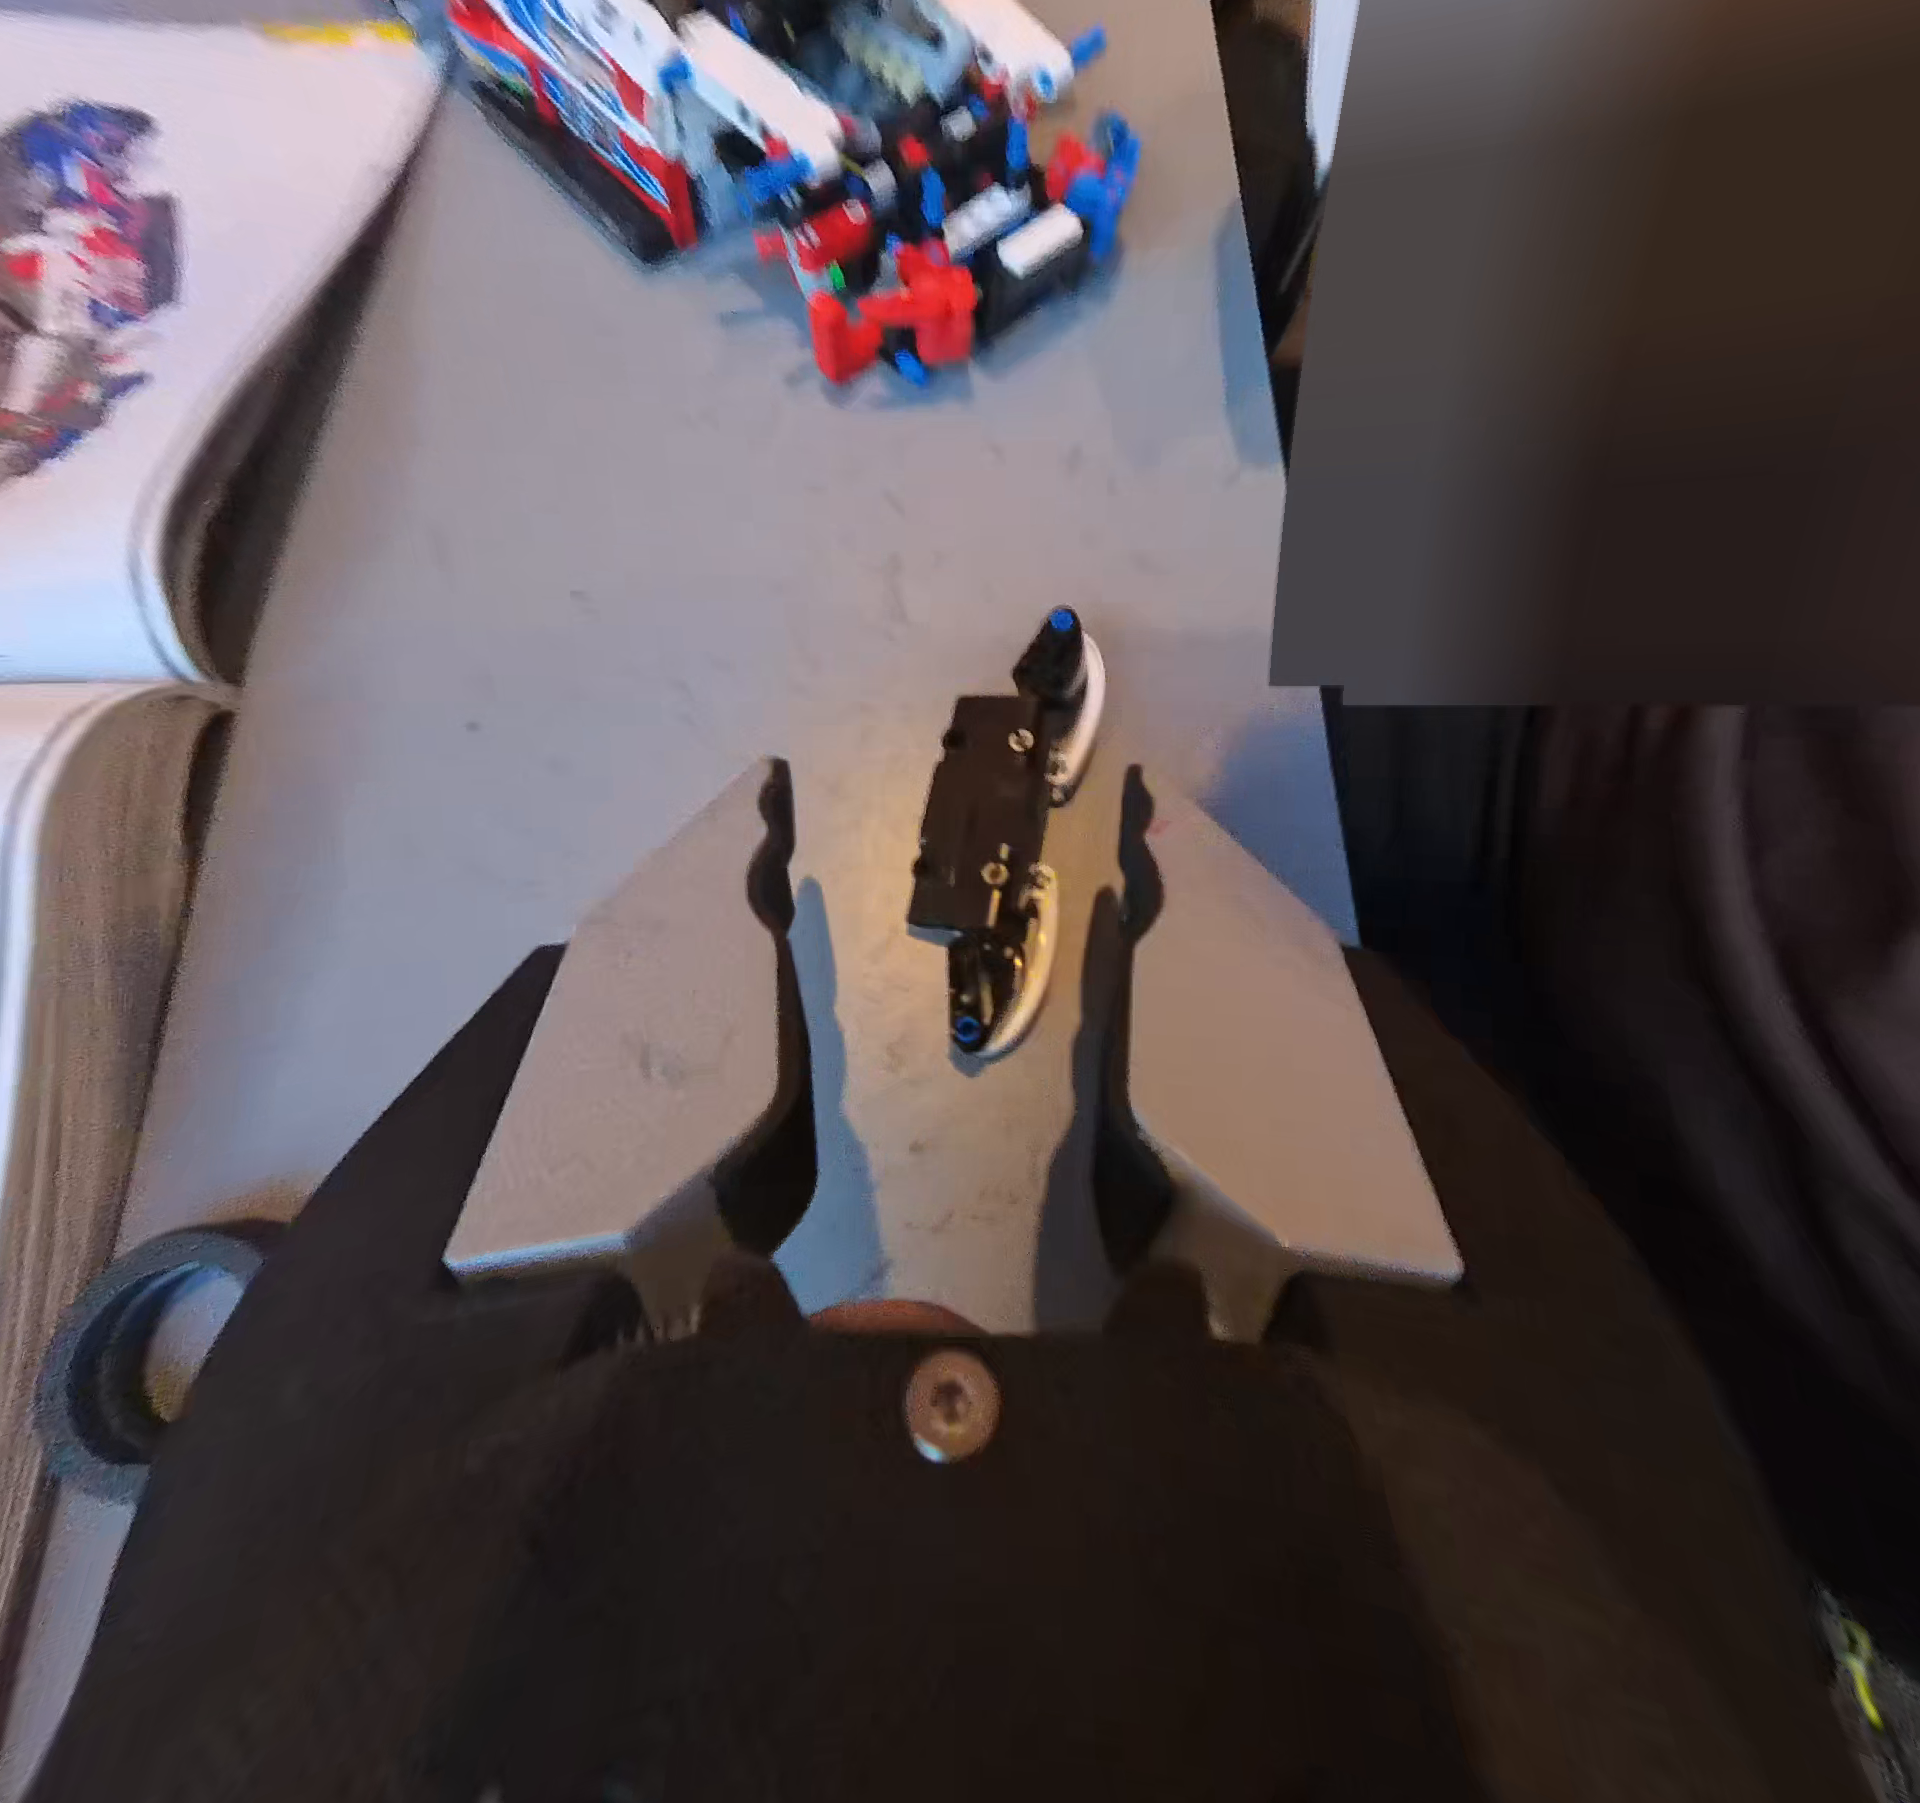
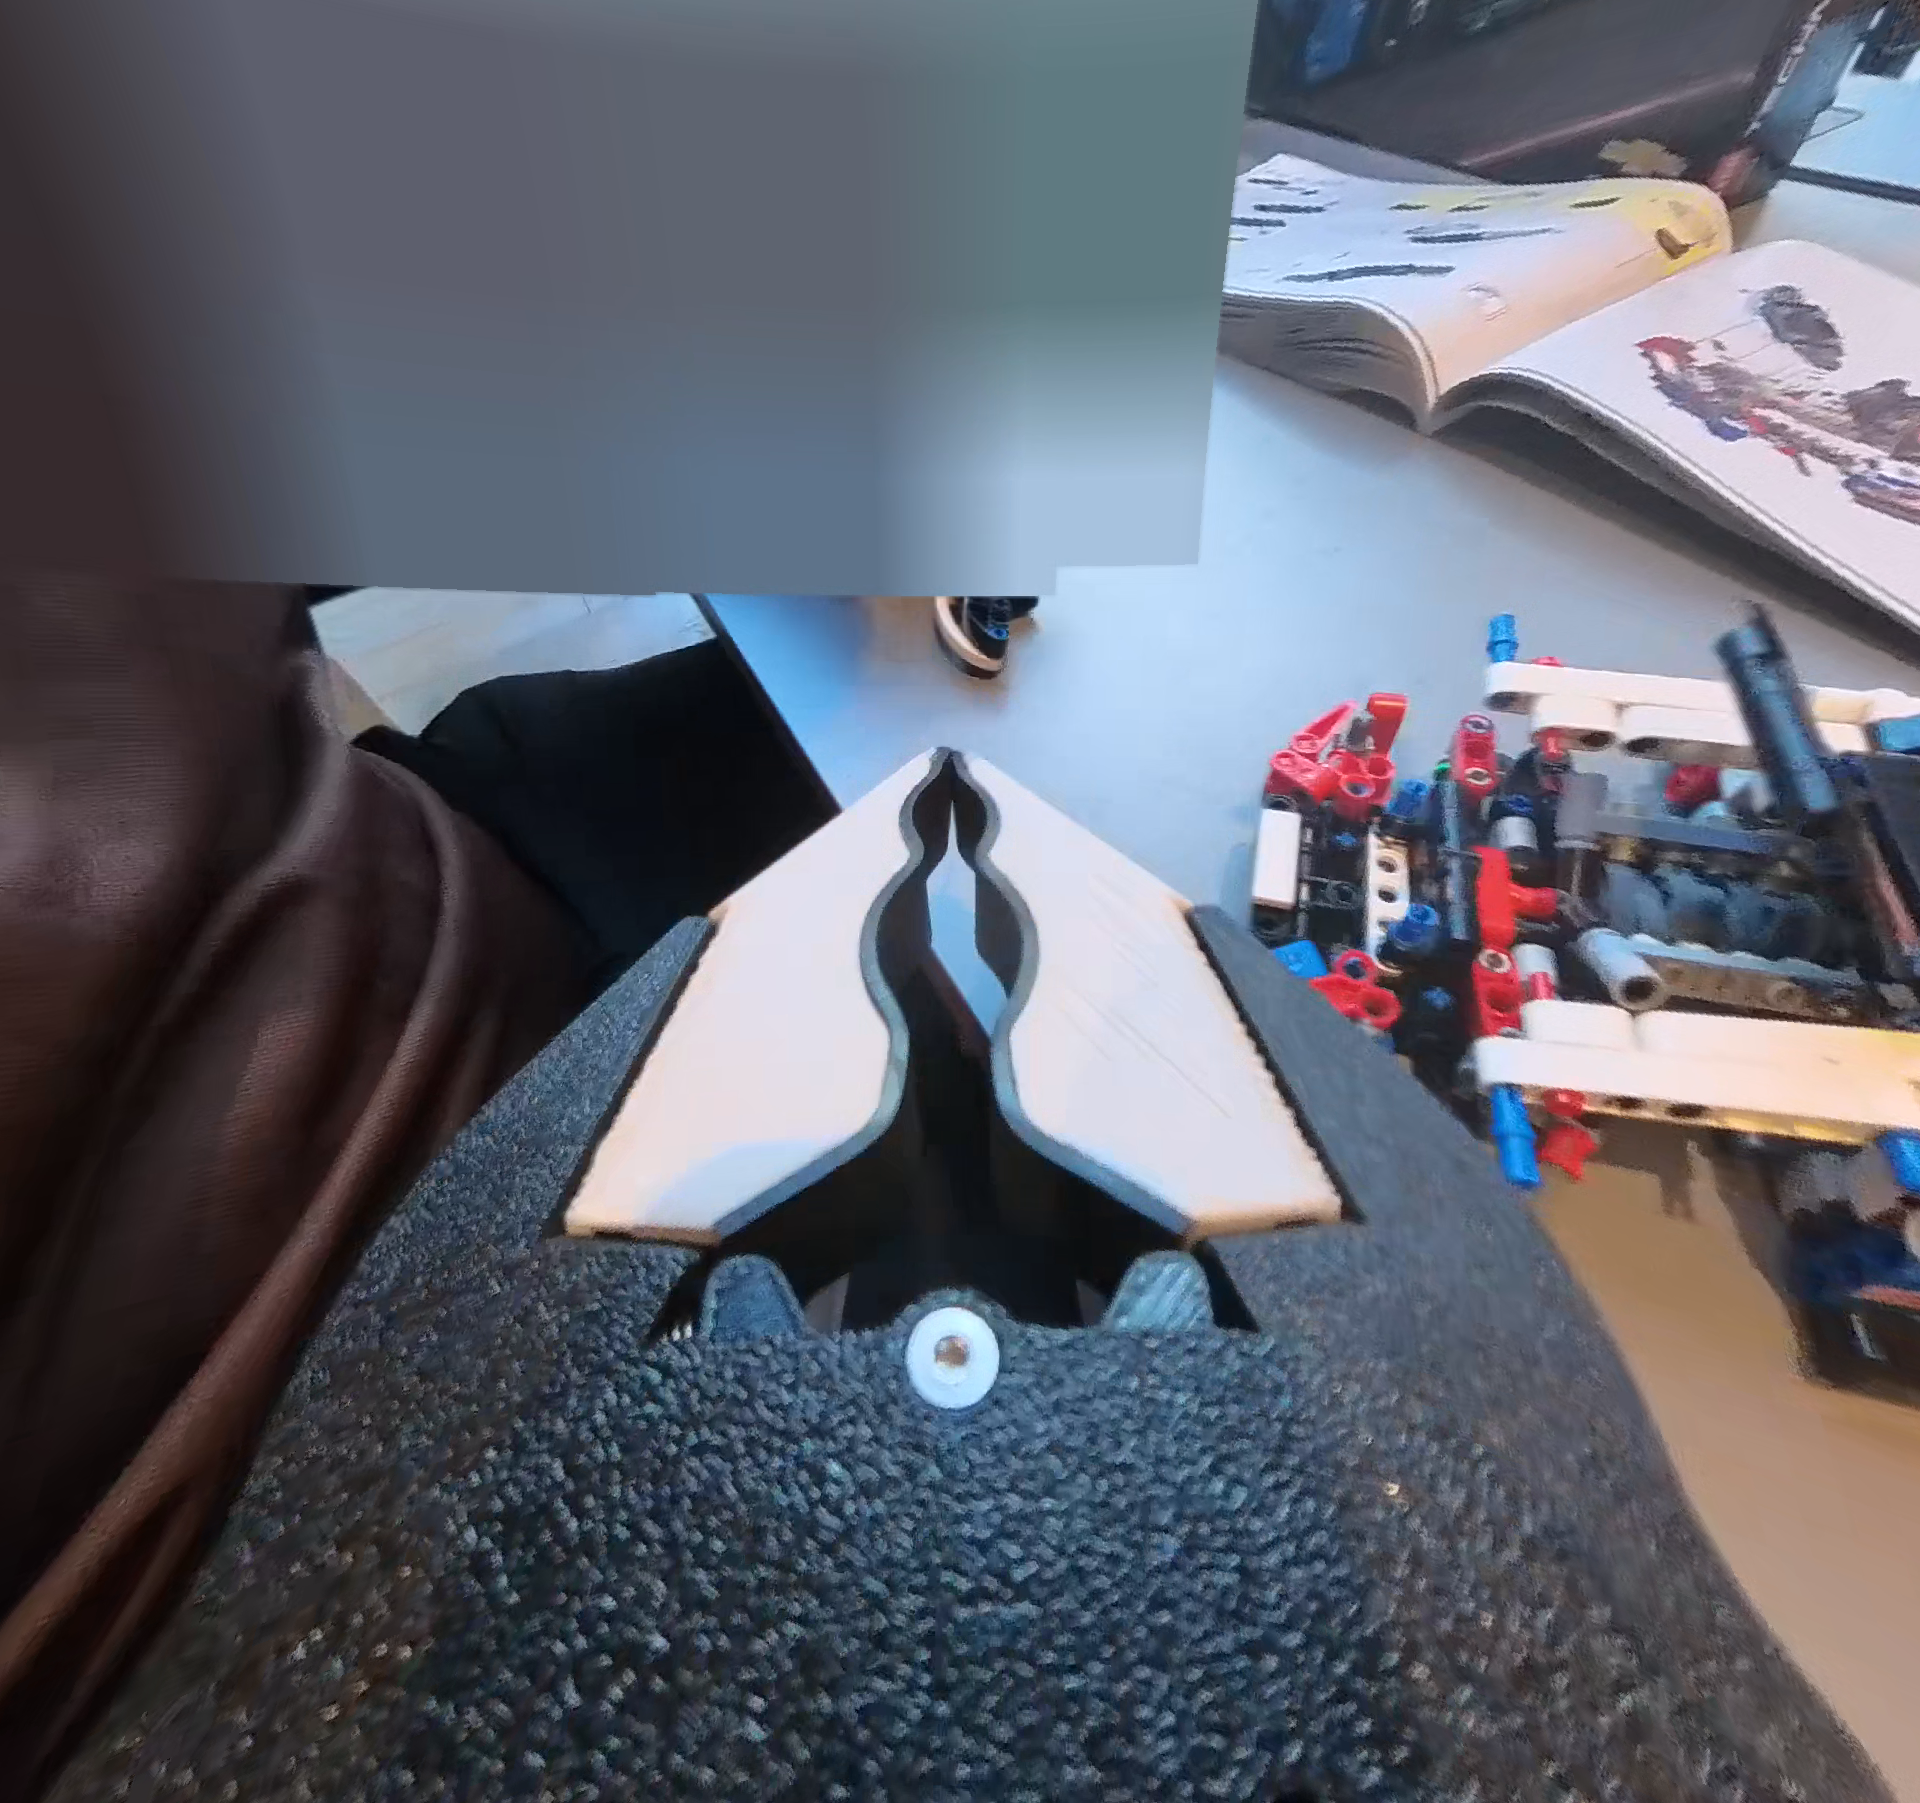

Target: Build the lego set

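Here the left gripper (image 1: 951, 818) is spread wide around the small black-and-white piece (image 1: 997, 839) on the table (image 1: 582, 527), likely to grab it; the car (image 1: 790, 122) waits at twelve o'clock. The right gripper (image 2: 951, 766), pinched empty, idles.

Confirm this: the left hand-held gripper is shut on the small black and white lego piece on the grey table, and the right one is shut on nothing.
Not quite. In the left wrist view the left hand-held gripper is open, with the black and white lego piece lying on the grey table between its fingers, not clamped. The rest holds: the right wrist view shows the right hand-held gripper shut on nothing.
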